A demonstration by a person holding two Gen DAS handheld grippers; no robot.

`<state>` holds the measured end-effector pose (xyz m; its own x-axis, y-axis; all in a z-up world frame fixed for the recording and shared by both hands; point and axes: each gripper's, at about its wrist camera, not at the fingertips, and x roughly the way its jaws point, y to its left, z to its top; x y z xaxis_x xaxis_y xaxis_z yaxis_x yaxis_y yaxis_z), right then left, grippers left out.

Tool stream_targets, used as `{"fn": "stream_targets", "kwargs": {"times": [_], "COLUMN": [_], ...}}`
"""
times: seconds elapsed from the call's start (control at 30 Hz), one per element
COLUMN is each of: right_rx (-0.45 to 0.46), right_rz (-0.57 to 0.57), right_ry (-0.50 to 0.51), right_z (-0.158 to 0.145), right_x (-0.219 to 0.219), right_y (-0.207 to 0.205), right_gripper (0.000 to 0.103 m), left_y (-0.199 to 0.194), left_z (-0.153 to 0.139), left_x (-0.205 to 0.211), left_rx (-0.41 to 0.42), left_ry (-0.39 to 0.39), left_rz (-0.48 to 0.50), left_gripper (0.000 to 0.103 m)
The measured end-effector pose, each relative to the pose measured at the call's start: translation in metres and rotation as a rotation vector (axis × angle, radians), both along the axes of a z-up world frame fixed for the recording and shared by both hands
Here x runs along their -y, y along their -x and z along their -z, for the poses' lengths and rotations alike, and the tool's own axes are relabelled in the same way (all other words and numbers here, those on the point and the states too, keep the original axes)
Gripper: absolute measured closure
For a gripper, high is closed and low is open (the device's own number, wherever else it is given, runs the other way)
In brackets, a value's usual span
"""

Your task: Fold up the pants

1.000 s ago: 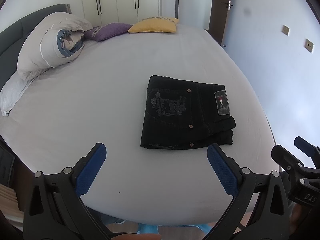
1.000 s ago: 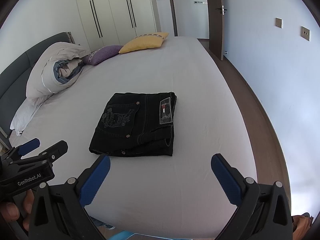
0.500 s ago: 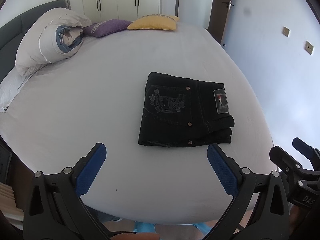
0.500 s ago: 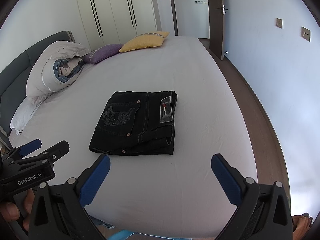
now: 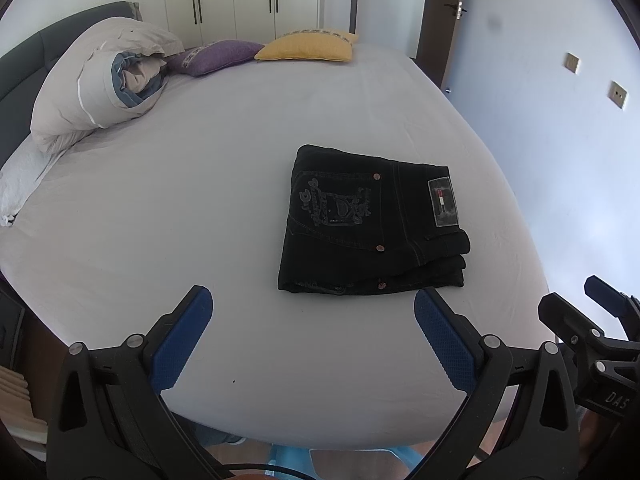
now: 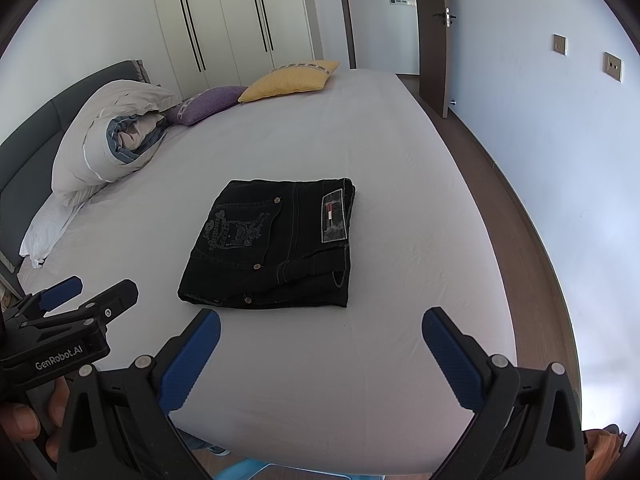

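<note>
Folded black pants (image 5: 372, 224) on the bed (image 5: 200, 200), unmoved since earlier, left tool (image 5: 312, 312) and right tool (image 6: 320, 332) both released at 6 o'clock

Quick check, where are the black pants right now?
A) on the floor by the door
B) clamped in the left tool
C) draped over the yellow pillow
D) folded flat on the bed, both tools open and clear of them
D: the pants lie as a folded stack on the bed, with the left tool and the right tool both open and short of them.
</note>
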<state>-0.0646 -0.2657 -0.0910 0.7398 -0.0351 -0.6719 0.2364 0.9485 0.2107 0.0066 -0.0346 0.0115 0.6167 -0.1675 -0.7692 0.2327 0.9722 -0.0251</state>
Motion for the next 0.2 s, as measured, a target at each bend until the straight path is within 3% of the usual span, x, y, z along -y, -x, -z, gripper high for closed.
{"fn": "stream_targets", "kwargs": {"times": [0.2], "right_rx": [-0.005], "right_rz": [0.0], "right_ry": [-0.006], "right_z": [0.0026], "right_x": [0.0035], "right_y": [-0.0006], "right_gripper": [0.0], "left_y": [-0.0016], "left_z": [0.0001], "left_x": [-0.0019], "left_rx": [-0.003], "left_ry": [0.002], "left_rz": [-0.006], "left_gripper": [0.0]}}
